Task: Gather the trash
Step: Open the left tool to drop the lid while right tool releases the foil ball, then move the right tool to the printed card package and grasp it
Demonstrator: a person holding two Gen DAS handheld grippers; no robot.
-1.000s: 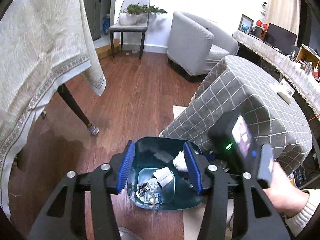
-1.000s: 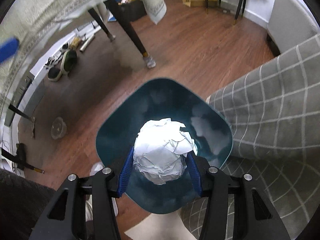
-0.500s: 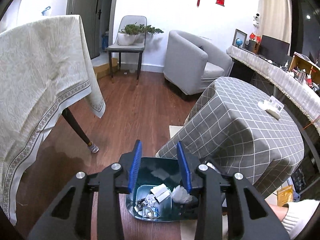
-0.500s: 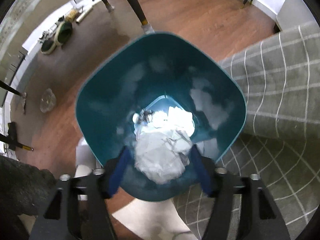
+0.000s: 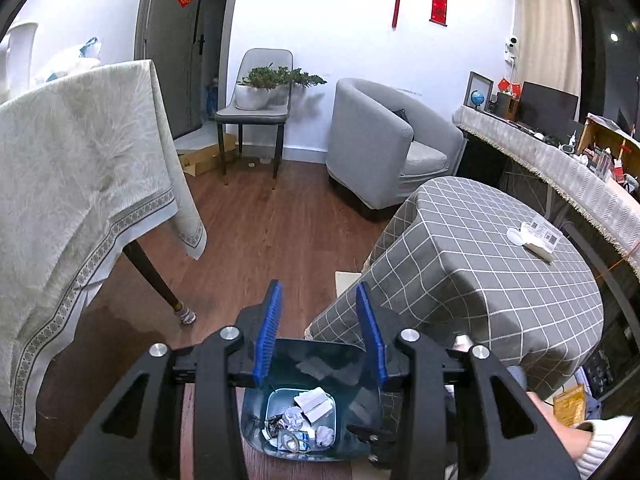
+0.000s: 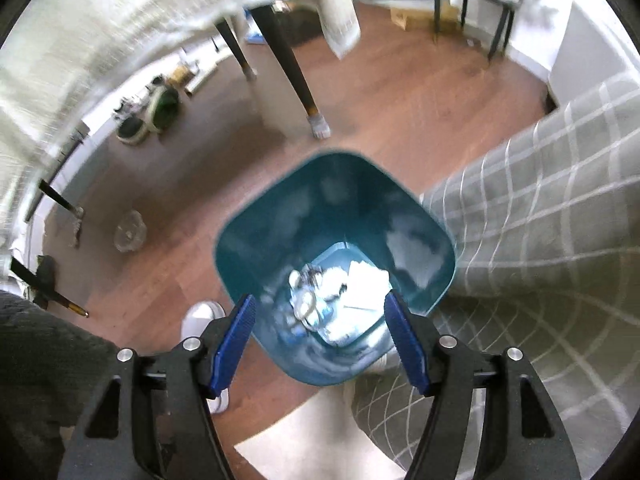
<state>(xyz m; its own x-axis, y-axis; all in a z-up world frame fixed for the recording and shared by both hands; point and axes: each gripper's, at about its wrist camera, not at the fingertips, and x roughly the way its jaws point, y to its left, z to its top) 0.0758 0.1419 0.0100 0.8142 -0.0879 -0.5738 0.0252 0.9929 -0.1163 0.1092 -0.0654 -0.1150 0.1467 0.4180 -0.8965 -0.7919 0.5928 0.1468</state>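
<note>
The teal plastic waste bin (image 6: 336, 240) stands on the brown wooden floor (image 5: 256, 232), just left of the desk draped in a grey checked cloth (image 5: 480, 264), with crumpled white paper and other scraps (image 5: 308, 424) lying at its bottom. The right claw (image 6: 320, 340) hangs over the bin with its blue pads spread and nothing between them, having just opened. The left claw (image 5: 320, 332), nearer the bin's far rim, has its pads apart and empty, its jaws having just widened slightly.
</note>
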